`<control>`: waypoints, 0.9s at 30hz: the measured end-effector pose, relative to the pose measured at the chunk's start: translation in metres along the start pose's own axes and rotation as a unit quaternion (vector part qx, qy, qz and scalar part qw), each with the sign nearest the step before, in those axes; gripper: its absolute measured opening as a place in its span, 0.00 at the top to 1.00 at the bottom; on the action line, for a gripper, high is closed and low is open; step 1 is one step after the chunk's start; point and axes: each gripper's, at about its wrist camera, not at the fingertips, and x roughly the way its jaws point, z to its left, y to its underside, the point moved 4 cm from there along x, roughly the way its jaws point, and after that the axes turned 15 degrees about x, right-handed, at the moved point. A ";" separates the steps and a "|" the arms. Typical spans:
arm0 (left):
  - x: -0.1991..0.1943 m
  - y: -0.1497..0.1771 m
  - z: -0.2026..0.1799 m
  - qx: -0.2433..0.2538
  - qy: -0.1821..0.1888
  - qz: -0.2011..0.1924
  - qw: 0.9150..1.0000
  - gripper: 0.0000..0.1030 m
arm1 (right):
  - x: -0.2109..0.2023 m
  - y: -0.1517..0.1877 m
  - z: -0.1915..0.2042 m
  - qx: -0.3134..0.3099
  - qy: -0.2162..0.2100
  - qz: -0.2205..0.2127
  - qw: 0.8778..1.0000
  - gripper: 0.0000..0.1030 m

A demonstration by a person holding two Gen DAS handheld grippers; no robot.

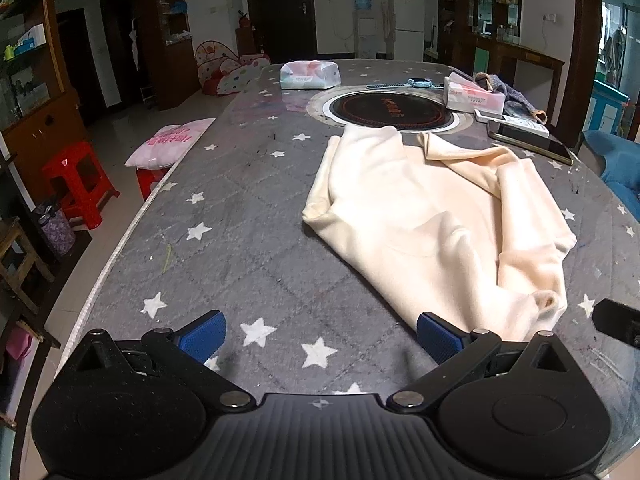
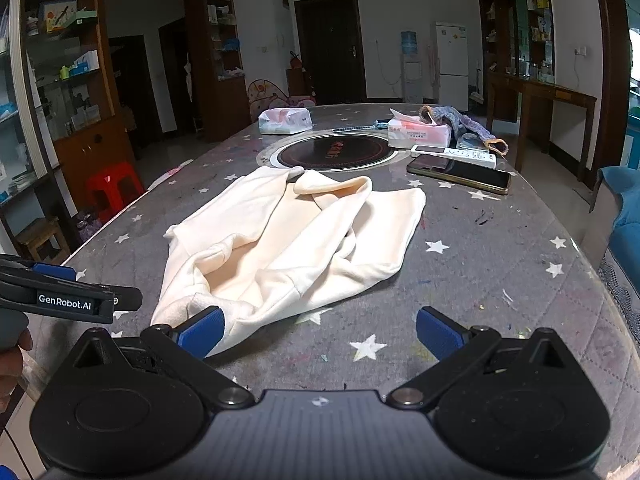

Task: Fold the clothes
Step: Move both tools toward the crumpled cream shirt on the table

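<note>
On the left, the left tool (image 1: 318, 338) hangs over the near left part of the desk (image 1: 224, 208), its blue pads spread wide with nothing between them; its right pad sits just beside the near corner of the cream garment (image 1: 432, 216). That garment lies rumpled and partly folded across the middle of the desk, one sleeve doubled over the body, its far edge touching the round dark hotplate (image 1: 390, 110) set into the desk's centre. Beyond, near the far edge, rests a tissue pack (image 1: 310, 74). Further right, the right tool (image 2: 318, 334) is likewise spread wide and holds nothing, its left pad over the garment's near hem. Toward the far right corner lie a tissue box (image 2: 418, 132), a white remote (image 2: 454, 154) and a black phone (image 2: 460, 174).
</note>
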 end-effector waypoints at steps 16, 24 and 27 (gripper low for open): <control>0.007 -0.009 -0.001 0.006 0.008 0.007 1.000 0.00 | 0.011 -0.013 0.006 -0.005 -0.001 0.009 1.000 0.00; 0.011 -0.015 -0.003 0.014 0.018 0.007 1.000 0.00 | 0.018 -0.020 0.007 -0.005 0.000 0.014 1.000 0.01; 0.010 -0.014 -0.005 0.018 0.016 0.010 1.000 0.00 | 0.018 -0.018 0.007 -0.006 0.002 0.018 1.000 0.01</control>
